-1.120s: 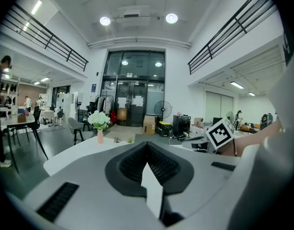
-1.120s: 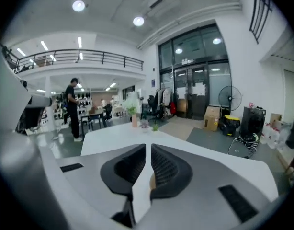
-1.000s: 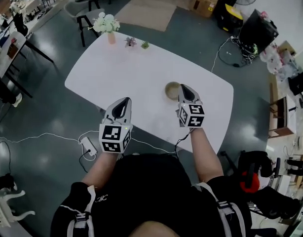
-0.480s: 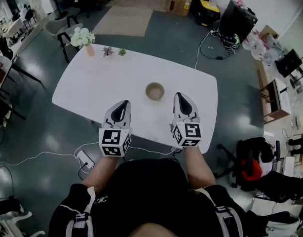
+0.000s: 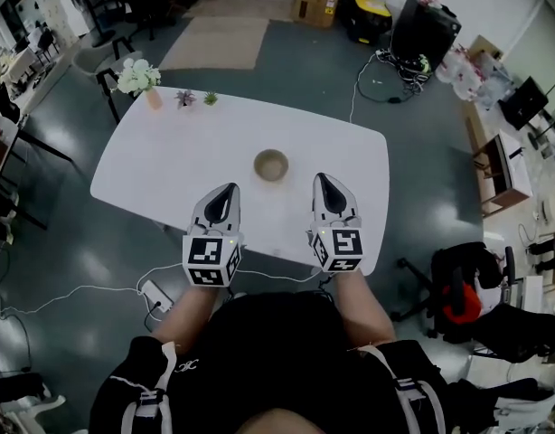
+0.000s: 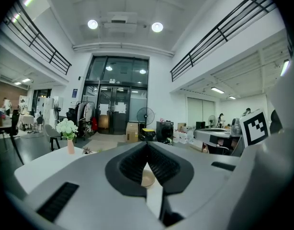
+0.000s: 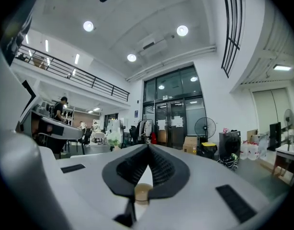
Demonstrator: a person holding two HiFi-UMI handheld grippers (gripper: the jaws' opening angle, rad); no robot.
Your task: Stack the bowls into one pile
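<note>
A single tan pile of bowls (image 5: 271, 165) stands on the white table (image 5: 169, 152), a little toward its near edge. My left gripper (image 5: 227, 189) hovers over the near edge, left of and nearer than the bowls, shut and empty. My right gripper (image 5: 322, 179) is level with it on the bowls' right, also shut with nothing in it. Both are apart from the pile. In the left gripper view the bowls (image 6: 148, 178) show small below the closed tips. The right gripper view also shows the bowls (image 7: 143, 191) under the shut tips.
A vase of white flowers (image 5: 137, 78) and two tiny potted plants (image 5: 185, 98) sit at the table's far left end. A power strip (image 5: 155, 289) with cables lies on the floor by my left. A black chair (image 5: 458, 287) stands at right.
Both grippers have drawn back from the bowls toward me. The right one, close beside the pile before, is now well apart from it. The bowls stay put.
</note>
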